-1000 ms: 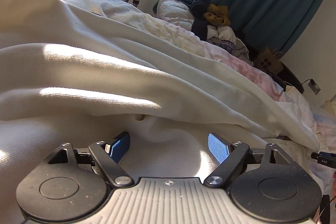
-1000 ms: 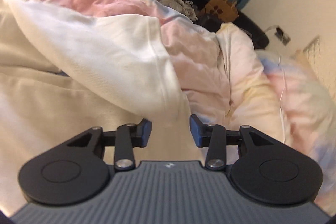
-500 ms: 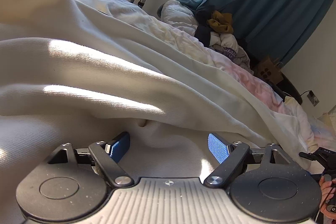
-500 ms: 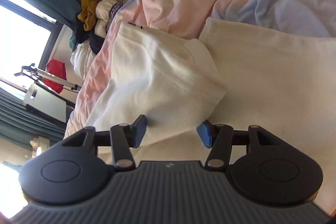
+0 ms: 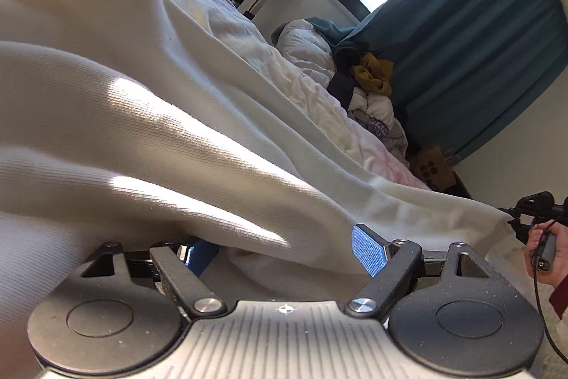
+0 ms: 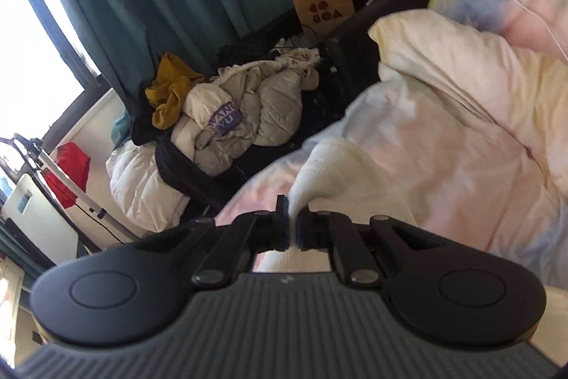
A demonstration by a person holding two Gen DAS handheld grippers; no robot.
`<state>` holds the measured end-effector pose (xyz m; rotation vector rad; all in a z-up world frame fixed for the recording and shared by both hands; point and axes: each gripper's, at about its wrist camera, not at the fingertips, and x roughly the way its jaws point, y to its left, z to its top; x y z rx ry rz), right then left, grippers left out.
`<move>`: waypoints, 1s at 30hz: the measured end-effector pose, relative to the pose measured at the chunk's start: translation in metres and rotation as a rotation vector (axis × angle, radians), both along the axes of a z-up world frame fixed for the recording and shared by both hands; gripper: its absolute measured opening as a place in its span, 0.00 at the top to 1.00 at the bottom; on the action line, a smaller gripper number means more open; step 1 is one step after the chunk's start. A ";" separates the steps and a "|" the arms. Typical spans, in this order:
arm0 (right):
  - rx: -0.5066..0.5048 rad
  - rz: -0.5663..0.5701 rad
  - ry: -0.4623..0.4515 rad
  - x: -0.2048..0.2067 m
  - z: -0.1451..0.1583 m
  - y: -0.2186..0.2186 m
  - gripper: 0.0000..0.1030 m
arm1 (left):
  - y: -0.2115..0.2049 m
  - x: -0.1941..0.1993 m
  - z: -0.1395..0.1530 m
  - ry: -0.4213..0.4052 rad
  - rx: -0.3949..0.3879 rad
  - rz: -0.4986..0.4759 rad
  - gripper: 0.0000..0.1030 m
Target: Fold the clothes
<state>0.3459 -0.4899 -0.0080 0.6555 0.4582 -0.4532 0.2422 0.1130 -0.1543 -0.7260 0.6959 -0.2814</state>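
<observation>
Cream ribbed cloth of the garment (image 5: 184,130) is pinched at one edge by the clenched right gripper (image 6: 291,225) and lifted over the bed (image 6: 479,173), probably so that a fold can be carried across. The left gripper (image 5: 287,247) is spread wide, with cloth draped between its fingers but not clamped. Beyond the right gripper, "YU" is read on a purple label (image 6: 227,121).

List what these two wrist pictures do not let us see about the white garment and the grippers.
- Left wrist view: the white garment fills the frame and runs past the left edge, so its type and outline stay unknown.
- Left wrist view: a fold drapes over the left gripper's left fingertip.
- Right wrist view: the right gripper hides the pinched edge; motion blurs the cloth.
</observation>
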 end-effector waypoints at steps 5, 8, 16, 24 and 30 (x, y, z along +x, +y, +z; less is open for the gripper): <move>-0.042 0.093 -0.242 0.021 0.071 0.019 0.94 | 0.015 0.003 -0.003 0.008 -0.106 0.010 0.19; -0.096 0.111 -0.349 0.005 0.086 0.017 0.94 | 0.018 0.004 -0.004 0.008 -0.116 0.008 0.19; -0.003 -0.053 -0.076 -0.060 -0.061 -0.049 0.94 | 0.014 0.004 -0.002 0.018 -0.069 0.007 0.19; 0.100 -0.131 -0.046 -0.110 -0.133 -0.064 0.94 | 0.006 0.002 0.003 0.012 -0.008 0.004 0.19; 0.076 -0.148 -0.015 -0.121 -0.141 -0.063 0.94 | 0.000 0.001 0.006 0.010 0.038 -0.010 0.19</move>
